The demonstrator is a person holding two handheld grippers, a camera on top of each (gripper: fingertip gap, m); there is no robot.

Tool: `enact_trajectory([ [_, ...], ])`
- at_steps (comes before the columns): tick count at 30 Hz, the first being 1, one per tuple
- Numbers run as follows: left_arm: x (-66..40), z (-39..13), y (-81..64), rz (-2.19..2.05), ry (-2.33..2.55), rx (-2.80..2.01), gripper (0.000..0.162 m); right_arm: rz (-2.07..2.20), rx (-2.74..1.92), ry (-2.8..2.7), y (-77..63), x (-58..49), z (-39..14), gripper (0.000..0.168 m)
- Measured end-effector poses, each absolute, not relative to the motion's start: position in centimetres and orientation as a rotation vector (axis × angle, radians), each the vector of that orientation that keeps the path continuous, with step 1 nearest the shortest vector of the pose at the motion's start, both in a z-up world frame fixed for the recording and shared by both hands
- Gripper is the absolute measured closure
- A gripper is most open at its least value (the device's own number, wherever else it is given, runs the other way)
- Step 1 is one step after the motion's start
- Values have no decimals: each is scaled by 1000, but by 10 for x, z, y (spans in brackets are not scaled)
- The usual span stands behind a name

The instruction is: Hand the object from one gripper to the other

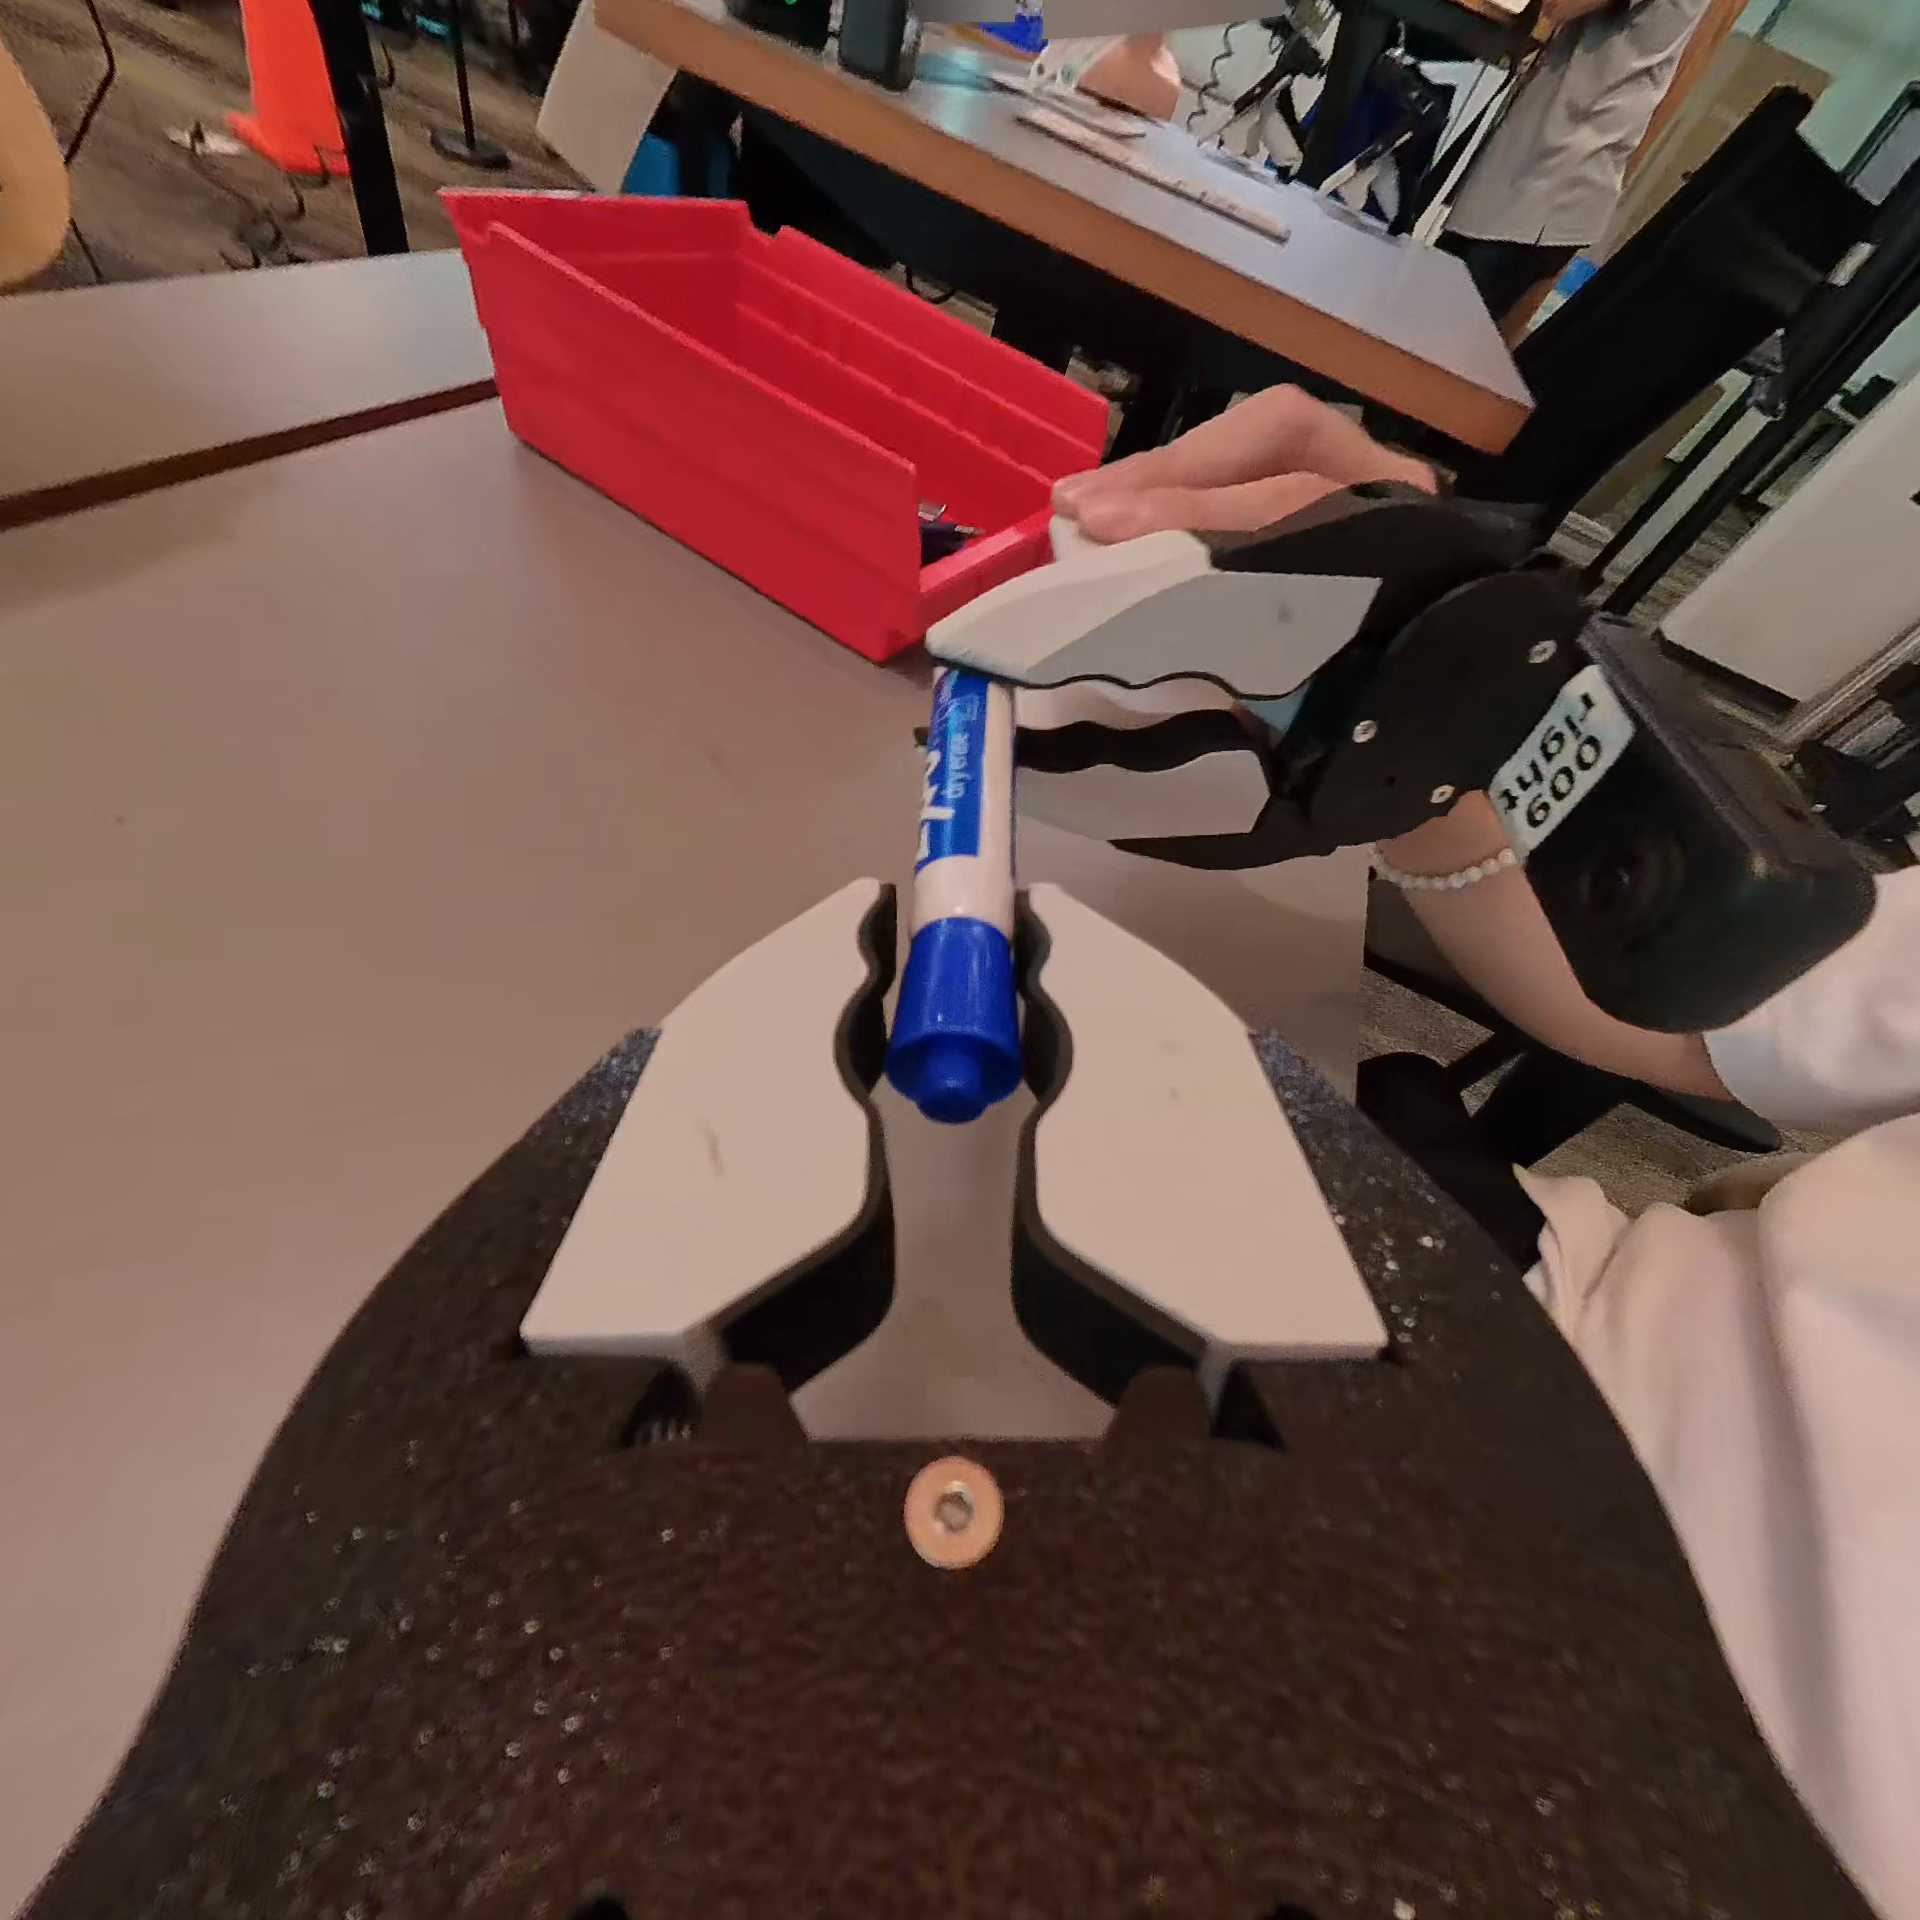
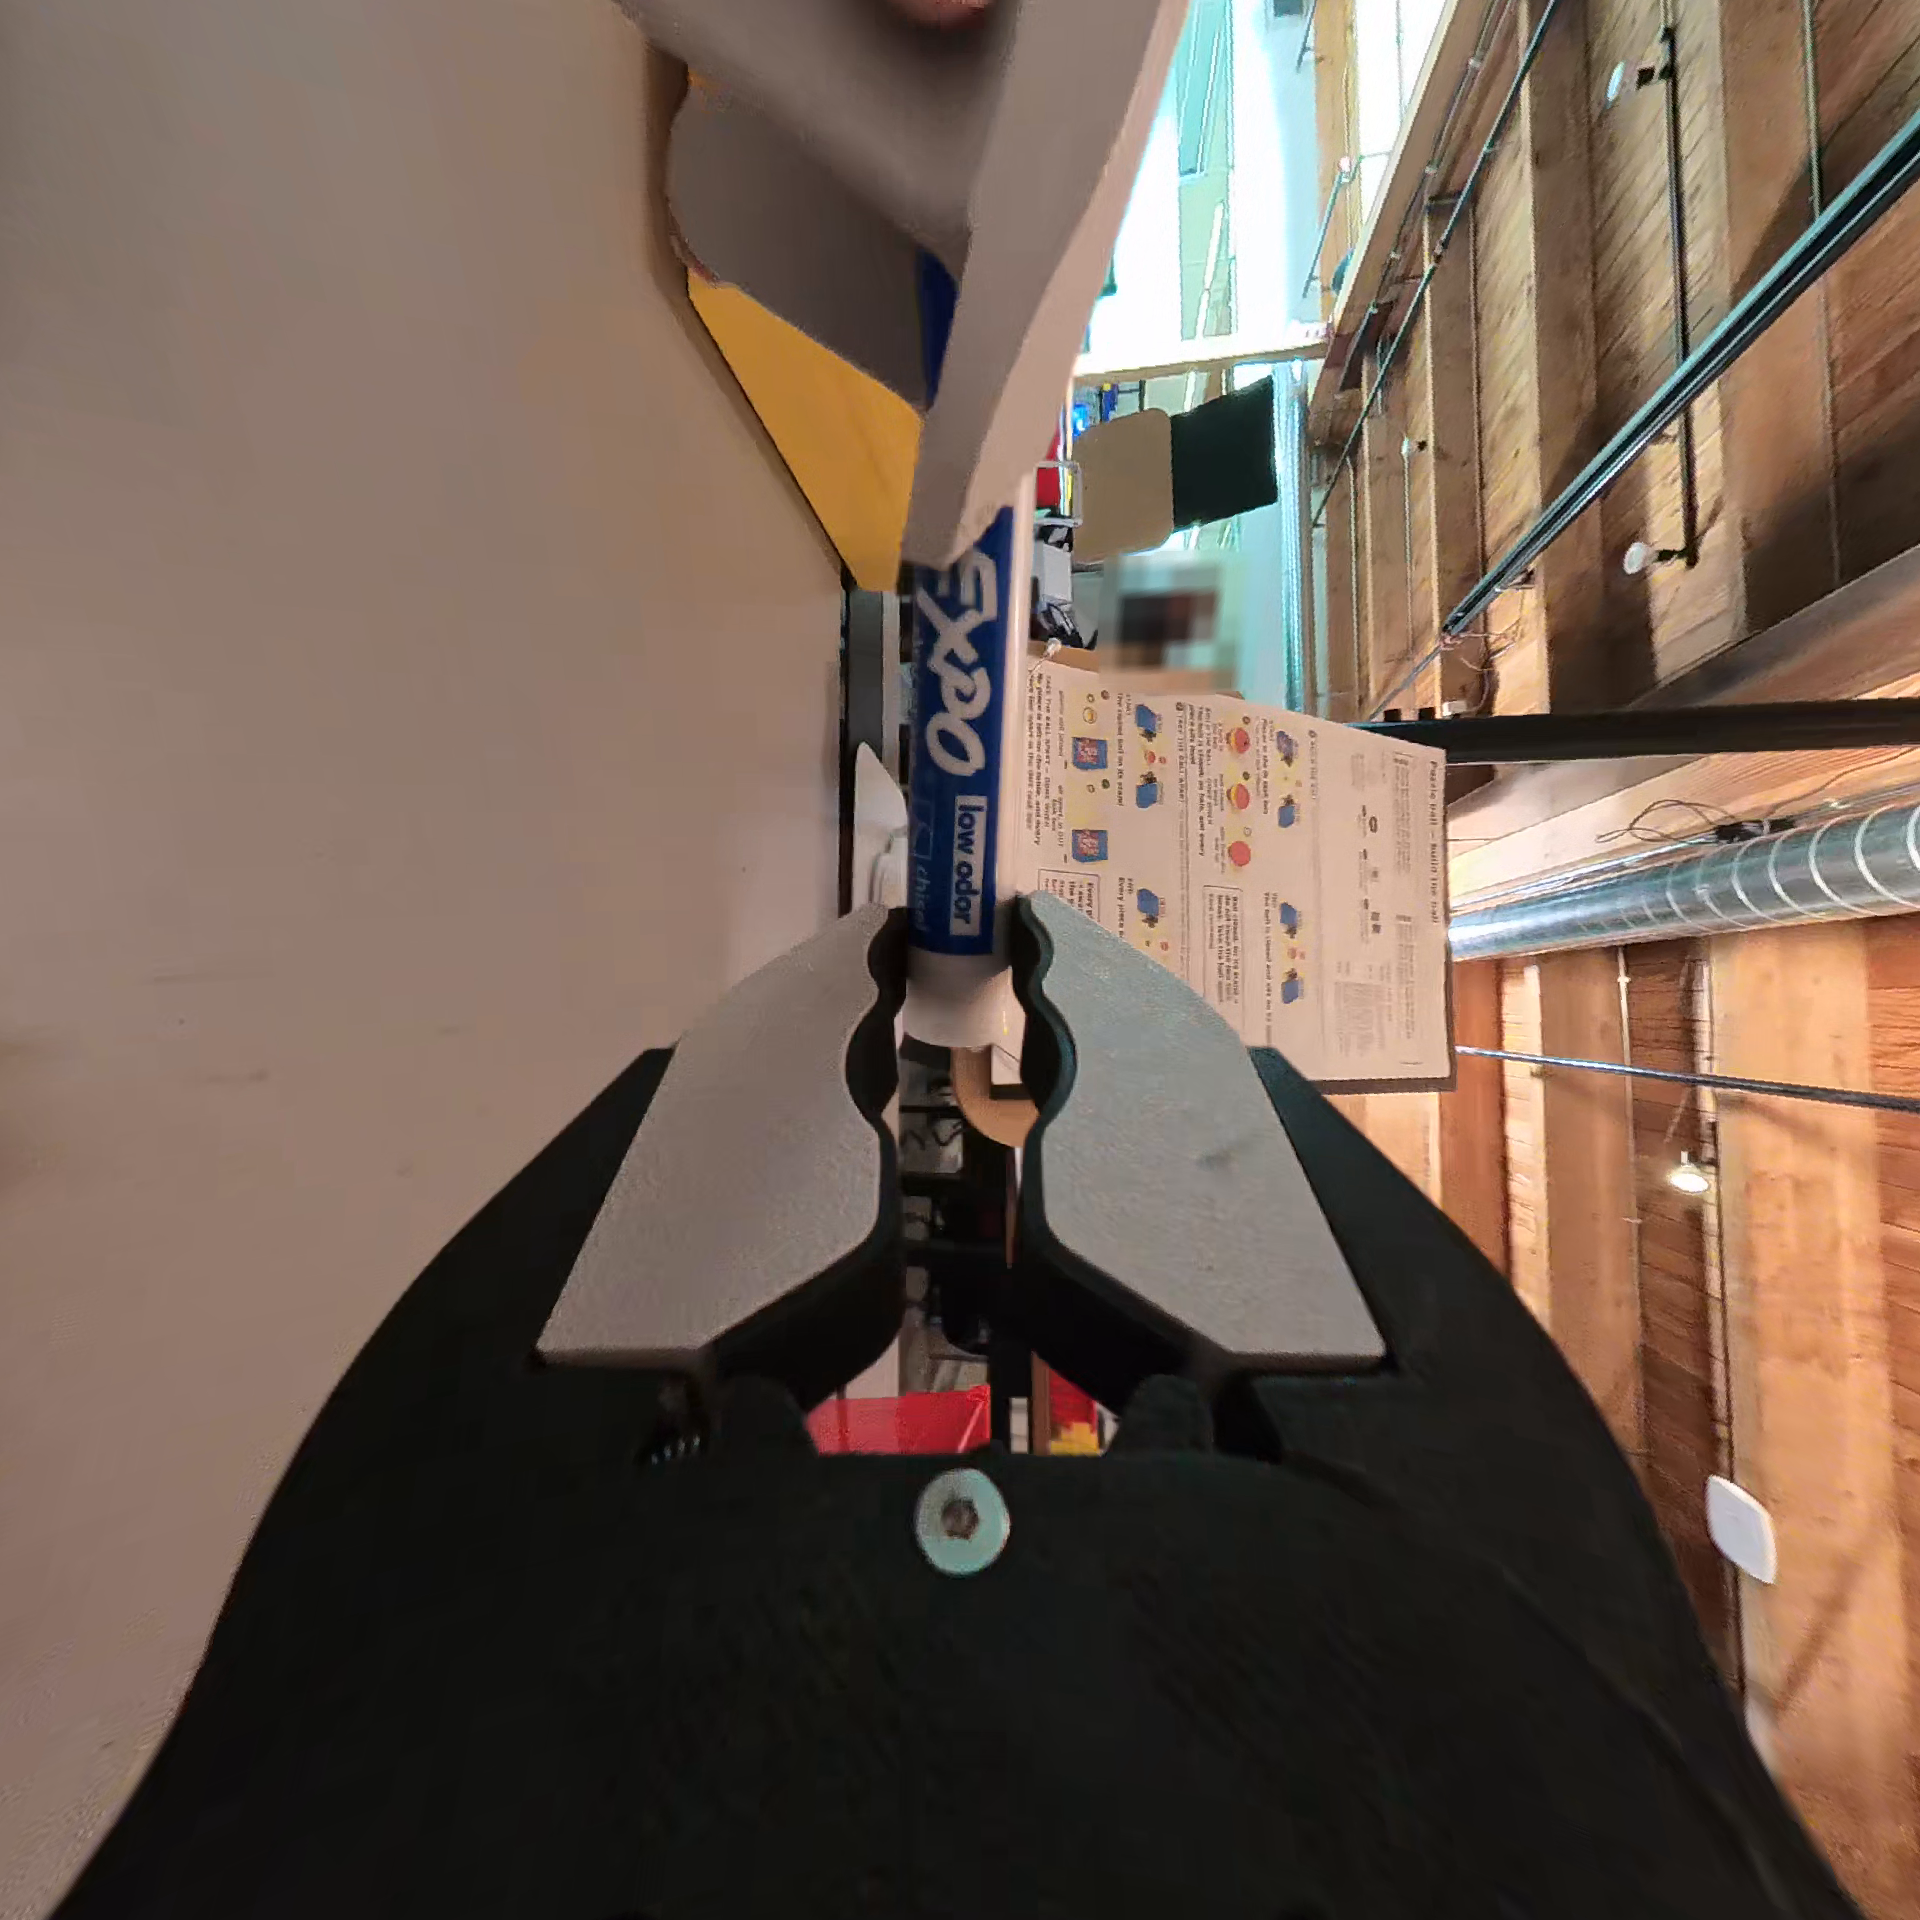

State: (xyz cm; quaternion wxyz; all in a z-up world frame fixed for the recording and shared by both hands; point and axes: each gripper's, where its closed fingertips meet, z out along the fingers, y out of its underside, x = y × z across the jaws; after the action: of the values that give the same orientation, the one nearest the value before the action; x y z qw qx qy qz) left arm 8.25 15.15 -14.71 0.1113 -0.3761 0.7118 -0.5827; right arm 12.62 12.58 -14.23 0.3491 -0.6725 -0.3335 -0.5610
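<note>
A blue-and-white dry-erase marker (image 1: 961, 810) with a blue cap is held above the grey table (image 1: 364, 831). My left gripper (image 1: 956, 904) is shut on its capped end. My right gripper (image 1: 987, 691) comes in from the right, turned on its side, with its fingertips around the marker's far end. In the right wrist view my right gripper (image 2: 951, 925) is shut on the marker's (image 2: 951, 748) white end. A grey finger of the left gripper (image 2: 997, 312) covers the marker's other end at the top.
A red plastic bin (image 1: 727, 416) stands on the table just beyond the marker, with small items inside. A hand (image 1: 1226, 457) holds the right gripper. A second desk (image 1: 1247, 239) and an orange cone (image 1: 286, 83) are farther back. Across from one pair of fingers to the other is roughly 6 centimeters.
</note>
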Motion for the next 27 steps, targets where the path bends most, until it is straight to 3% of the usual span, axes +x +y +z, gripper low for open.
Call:
enact_trajectory([
  [8,91,-149,152,-1834,2002,-1012,142,-1394,-1729,-754,123,132,-140,148],
  [14,86,-119,158,-2196,1754,-858,142,-341,-1507,-83,124,114,-98,112],
  [17,79,-109,153,-2365,1664,-740,143,141,-1360,114,126,106,-86,109],
  [19,75,-109,145,-2418,1671,-698,143,284,-1314,147,129,99,-86,111],
  [23,71,-109,131,-2486,1666,-648,142,309,-1304,49,136,78,-86,148],
  [27,71,-113,129,-2466,1686,-643,138,236,-1372,-19,136,74,-85,148],
])
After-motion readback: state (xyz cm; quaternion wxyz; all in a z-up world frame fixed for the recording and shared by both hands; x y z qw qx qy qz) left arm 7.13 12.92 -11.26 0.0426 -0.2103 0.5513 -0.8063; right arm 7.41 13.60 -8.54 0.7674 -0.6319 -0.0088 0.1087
